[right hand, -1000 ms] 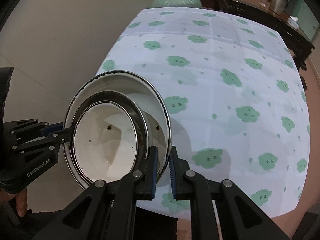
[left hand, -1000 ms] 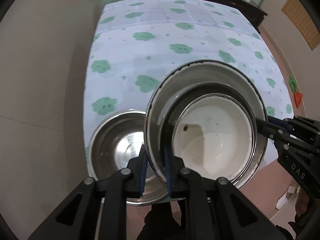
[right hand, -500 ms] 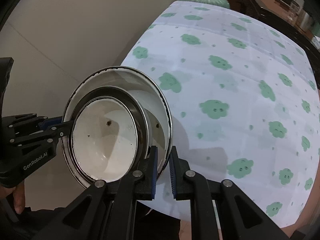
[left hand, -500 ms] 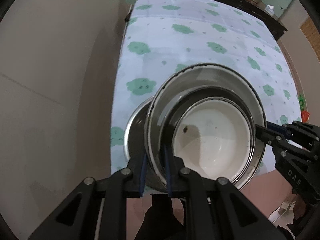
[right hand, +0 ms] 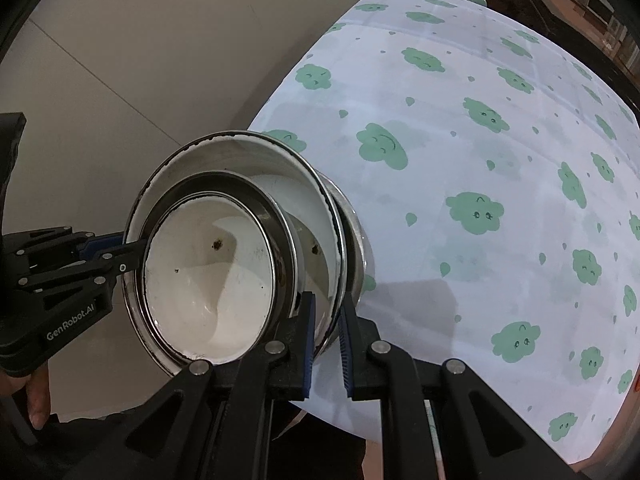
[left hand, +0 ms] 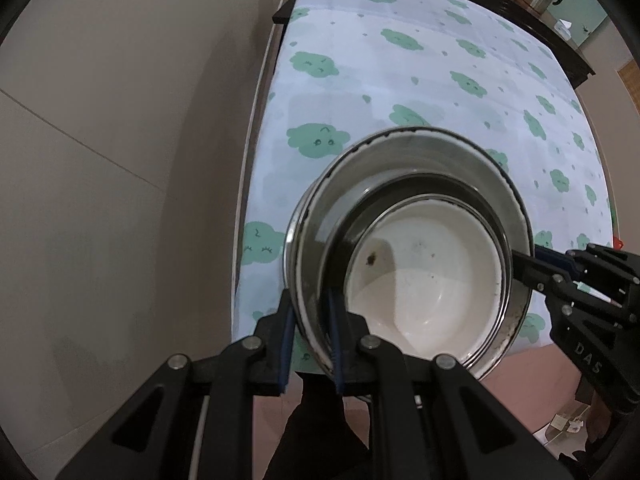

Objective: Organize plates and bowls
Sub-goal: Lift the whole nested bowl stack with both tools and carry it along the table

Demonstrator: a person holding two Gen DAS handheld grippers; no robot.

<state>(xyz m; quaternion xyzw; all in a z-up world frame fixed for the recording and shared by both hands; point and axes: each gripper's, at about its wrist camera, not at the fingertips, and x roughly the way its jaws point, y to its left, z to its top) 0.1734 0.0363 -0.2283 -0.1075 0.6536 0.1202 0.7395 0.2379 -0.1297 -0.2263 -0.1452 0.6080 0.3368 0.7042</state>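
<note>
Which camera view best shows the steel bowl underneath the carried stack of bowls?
The right wrist view. There the steel bowl bulges out on the right below the stack of bowls, its curved side catching light above the tablecloth. In the left wrist view the stack hides it, so it cannot be picked out.

Both wrist views look steeply down, close, sharing the nested bowls (left hand: 420, 264).

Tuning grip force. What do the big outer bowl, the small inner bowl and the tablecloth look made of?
Outer bowl: likely white enamel on metal; dark chipped rim. Inner bowl: same look, glossy white inside, dark specks, shiny metal-looking rim. A steel bowl seems to sit beneath them, mirror-like. Tablecloth: thin printed fabric or plastic sheet, creased; cannot tell which.
</note>
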